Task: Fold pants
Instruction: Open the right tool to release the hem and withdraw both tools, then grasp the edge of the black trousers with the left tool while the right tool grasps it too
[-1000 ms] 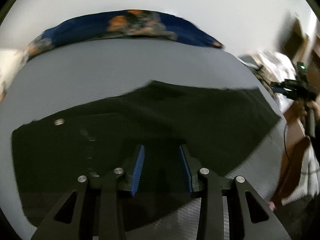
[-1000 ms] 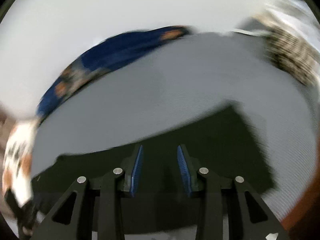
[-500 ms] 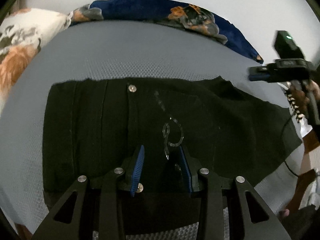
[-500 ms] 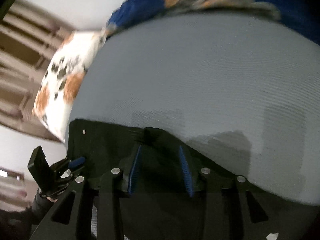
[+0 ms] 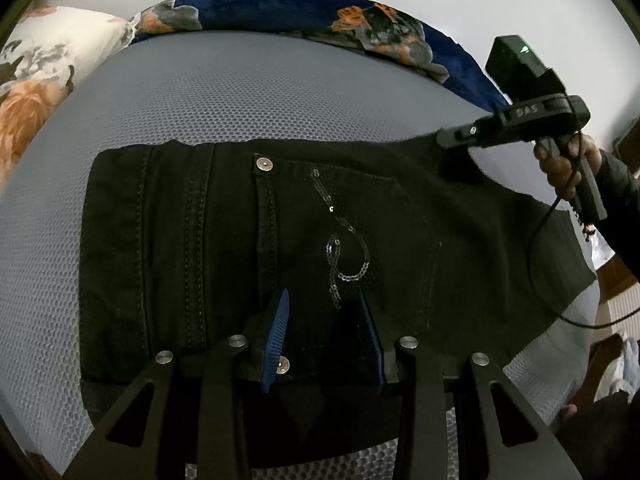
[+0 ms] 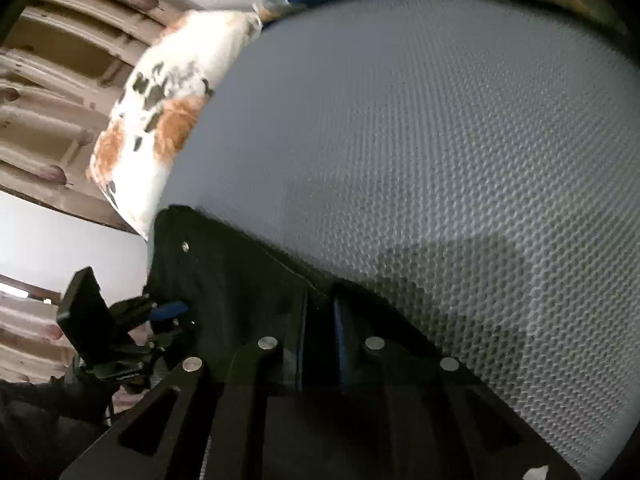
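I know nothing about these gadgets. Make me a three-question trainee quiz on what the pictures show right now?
1. True or false: the pants lie on a grey mesh bed.
2. The decoration on the pants' pocket is: A) embroidered flower B) sequin loop C) red patch.
3. Fill in: the right gripper is closing at the pants' far ____.

Key: 1 true. 2 B. 3 edge.

Right gripper (image 6: 320,332) now at far edge of pants (image 6: 240,280), jaws closing on cloth.
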Available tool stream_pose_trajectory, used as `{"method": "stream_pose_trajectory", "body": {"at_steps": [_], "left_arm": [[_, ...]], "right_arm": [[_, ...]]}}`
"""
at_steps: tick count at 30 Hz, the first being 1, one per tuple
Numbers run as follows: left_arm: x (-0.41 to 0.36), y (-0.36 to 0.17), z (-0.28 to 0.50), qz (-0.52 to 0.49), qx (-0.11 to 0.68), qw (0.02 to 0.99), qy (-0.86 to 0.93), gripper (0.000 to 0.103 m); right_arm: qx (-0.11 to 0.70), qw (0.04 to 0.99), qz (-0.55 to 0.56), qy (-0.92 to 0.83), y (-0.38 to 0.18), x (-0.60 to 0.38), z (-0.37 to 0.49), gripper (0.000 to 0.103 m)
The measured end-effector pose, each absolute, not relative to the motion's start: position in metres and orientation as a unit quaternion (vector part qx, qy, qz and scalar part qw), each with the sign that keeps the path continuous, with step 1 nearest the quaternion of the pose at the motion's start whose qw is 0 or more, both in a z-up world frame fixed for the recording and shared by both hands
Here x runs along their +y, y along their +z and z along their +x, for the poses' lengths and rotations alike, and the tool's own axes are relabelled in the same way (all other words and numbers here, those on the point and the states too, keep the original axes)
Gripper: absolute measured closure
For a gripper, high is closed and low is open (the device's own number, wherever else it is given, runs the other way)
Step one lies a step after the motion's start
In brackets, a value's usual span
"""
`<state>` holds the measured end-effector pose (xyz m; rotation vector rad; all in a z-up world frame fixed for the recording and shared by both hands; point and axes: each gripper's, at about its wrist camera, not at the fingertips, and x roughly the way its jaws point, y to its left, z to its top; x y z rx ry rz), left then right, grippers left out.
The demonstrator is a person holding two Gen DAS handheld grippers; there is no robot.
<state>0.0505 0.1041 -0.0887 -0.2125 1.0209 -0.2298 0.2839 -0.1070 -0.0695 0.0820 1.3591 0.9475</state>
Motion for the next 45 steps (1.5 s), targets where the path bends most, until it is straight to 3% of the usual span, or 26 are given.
{"method": "stream_pose_trajectory", "body": {"at_steps": [9, 12, 15, 19, 30, 39, 43, 45], "left_arm": [[0.104, -0.091, 0.047, -0.086, 0.482, 0.865, -0.115, 0.066], [0.104, -0.093, 0.045, -0.082, 0.478, 0.867, -0.118, 0.066], [0.103, -0.091, 0.046, -0.079, 0.482, 0.865, -0.116, 0.066], [0.098, -0.078, 0.051, -0.067, 0.483, 0.865, -0.114, 0.066], [0.002, -0.044, 0.116, 0.005, 0.425, 0.874, -0.236, 0.066], [-0.060, -0.072, 0.182, 0.026, 0.449, 0.851, -0.270, 0.066], [-0.061, -0.086, 0.198, 0.037, 0.462, 0.853, -0.239, 0.066], [-0.057, -0.090, 0.200, 0.032, 0.463, 0.854, -0.236, 0.075]], "right_arm": [[0.585, 0.724, 0.023, 0.364, -0.091, -0.092, 0.294, 0.092], [0.578, 0.734, 0.023, 0.356, -0.079, -0.094, 0.293, 0.082], [0.545, 0.766, 0.028, 0.340, -0.049, -0.115, 0.287, 0.081], [0.511, 0.805, 0.040, 0.298, -0.018, -0.160, 0.266, 0.068], [0.511, 0.851, 0.044, 0.112, -0.038, -0.299, 0.194, 0.067], [0.516, 0.847, 0.079, 0.103, -0.061, -0.311, 0.187, 0.067], [0.520, 0.849, 0.047, 0.082, -0.077, -0.302, 0.192, 0.064], [0.508, 0.858, 0.027, 0.068, -0.081, -0.305, 0.194, 0.069]]}}
